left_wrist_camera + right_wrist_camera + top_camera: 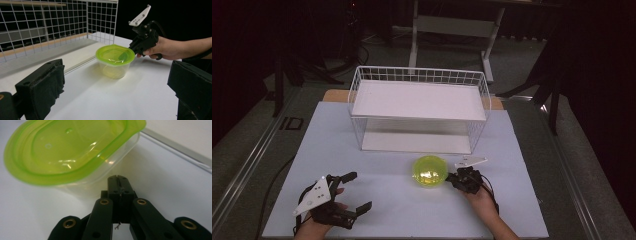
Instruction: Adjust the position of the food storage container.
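Looking down from the high view, I saw the container (429, 172) standing upright on the white table (377, 200), just in front of the wire basket (419, 107) and a little to the right of the middle. It was a clear plastic tub with a yellow-green lid (115, 53) on top. My right gripper (453, 177) was at its right side, with the jaws pressed together and nothing between them. In the right gripper view the joined tips (118, 180) were against the clear wall of the tub, just under the rim of the lid; I could not tell for sure if they really touched it. From the left gripper view, the right gripper (131, 47) reached the lid's edge from the far side, with the hand (162, 48) behind it.

My left gripper (360, 190) was near the front left part of the table, well apart from the container. Its jaws were spread wide and held nothing, and they pointed toward the tub.
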